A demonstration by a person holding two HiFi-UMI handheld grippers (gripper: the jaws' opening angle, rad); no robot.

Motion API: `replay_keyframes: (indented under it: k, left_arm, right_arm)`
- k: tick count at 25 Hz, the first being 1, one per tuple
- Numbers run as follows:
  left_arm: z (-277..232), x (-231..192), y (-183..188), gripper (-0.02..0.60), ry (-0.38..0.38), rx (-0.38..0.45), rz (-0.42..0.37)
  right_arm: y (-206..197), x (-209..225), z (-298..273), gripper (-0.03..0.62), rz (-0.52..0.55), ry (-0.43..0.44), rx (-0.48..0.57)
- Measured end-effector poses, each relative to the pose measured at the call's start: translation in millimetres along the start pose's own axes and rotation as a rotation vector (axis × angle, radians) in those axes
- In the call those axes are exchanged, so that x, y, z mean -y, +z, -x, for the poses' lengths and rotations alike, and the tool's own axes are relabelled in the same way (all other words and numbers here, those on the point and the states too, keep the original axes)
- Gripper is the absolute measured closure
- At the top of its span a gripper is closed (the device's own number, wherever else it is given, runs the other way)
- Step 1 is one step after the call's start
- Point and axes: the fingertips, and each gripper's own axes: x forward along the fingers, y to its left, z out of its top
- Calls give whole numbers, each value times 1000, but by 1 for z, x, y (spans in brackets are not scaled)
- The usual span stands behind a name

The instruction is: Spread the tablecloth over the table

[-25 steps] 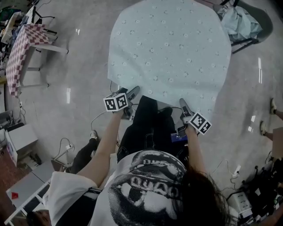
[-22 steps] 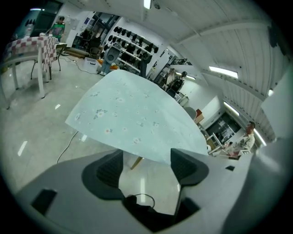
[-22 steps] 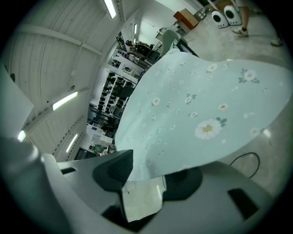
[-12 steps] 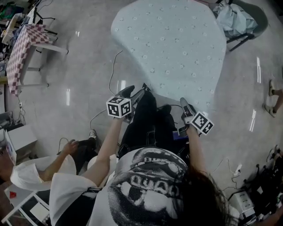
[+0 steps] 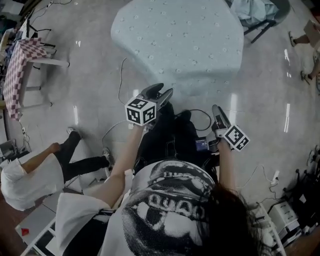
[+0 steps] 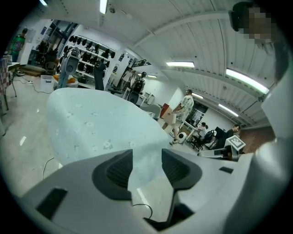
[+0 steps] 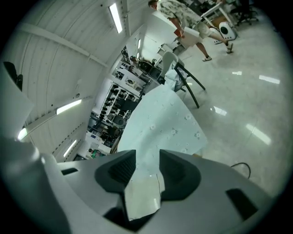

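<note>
A pale blue tablecloth [image 5: 180, 40] with small flower prints covers the table ahead and hangs over its edges. It shows again in the left gripper view [image 6: 100, 119] and the right gripper view [image 7: 165, 123]. My left gripper [image 5: 160, 91] hangs over the floor, short of the cloth's near edge and apart from it. Its jaws [image 6: 146, 167] are closing with nothing between them. My right gripper [image 5: 217, 110] is also back from the cloth, over the floor. Its jaws [image 7: 147, 171] are closing on nothing too.
A table with a checked cloth [image 5: 22, 70] stands at the far left. A chair with cloth on it [image 5: 255, 12] is behind the table at the right. A cable [image 5: 122, 80] trails on the floor. A person [image 5: 35, 175] bends at lower left; boxes [image 5: 290, 220] lie lower right.
Both grippers have drawn back from the cloth's near edge and risen, and the left one has rolled. The table now lies farther off. A person has come in at lower left.
</note>
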Motion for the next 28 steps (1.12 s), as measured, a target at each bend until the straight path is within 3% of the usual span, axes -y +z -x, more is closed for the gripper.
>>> replay_keyframes:
  k: [10, 15, 19, 28]
  left_arm:
    - [-11, 36, 25, 427, -31, 40, -82]
    - [-3, 39, 35, 502, -12, 66, -128]
    - [8, 40, 45, 540, -2, 91, -162]
    - [39, 36, 55, 558, 11, 119, -188]
  right_arm:
    - [44, -22, 1, 504, 237, 38, 32]
    - [52, -44, -4, 602, 365, 65, 47]
    - [50, -68, -13, 605, 455, 109, 34]
    - [37, -115, -28, 605, 543, 179, 22]
